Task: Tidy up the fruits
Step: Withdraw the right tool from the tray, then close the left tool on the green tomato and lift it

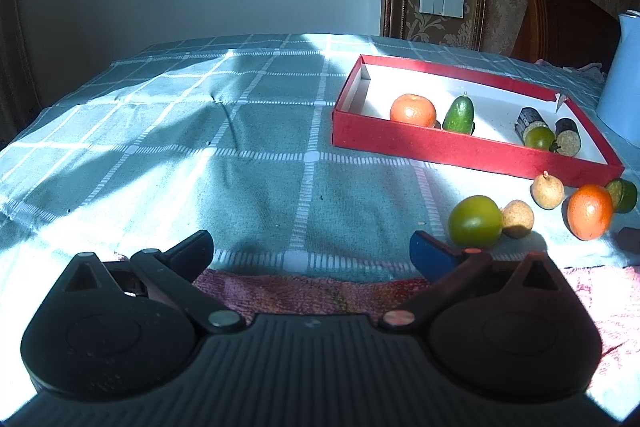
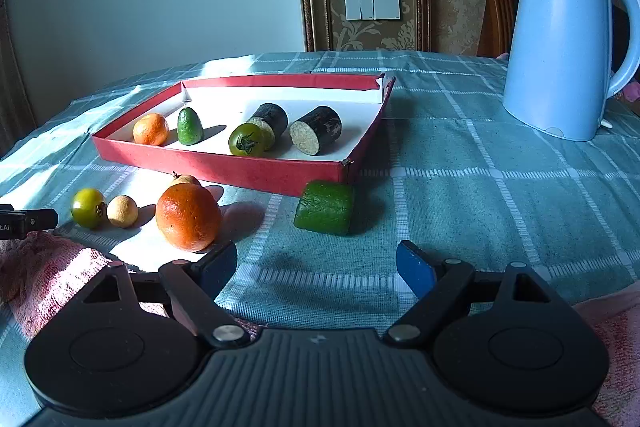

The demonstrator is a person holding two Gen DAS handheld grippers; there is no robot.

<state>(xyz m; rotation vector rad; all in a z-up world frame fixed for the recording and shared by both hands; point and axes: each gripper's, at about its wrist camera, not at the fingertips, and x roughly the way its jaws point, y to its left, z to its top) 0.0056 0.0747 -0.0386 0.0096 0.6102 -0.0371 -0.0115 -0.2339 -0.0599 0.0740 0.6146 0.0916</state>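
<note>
Checked cloth covers the counter. Nearest, the right gripper is spread wide and empty; the left gripper likewise. Just beyond, left loose: large orange, green chunk, green tomato, two tan fruits. Already placed in the red tray: small orange, avocado, tomato, two dark cylinders. Roughly half done. Farther right, a blue kettle is kept clear of the path.

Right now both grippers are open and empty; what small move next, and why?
Probably ease the right gripper forward around the green chunk. It lies on the cloth straight ahead of the open jaws, just outside the red box, with clear cloth between. The orange sits off to the left.
</note>
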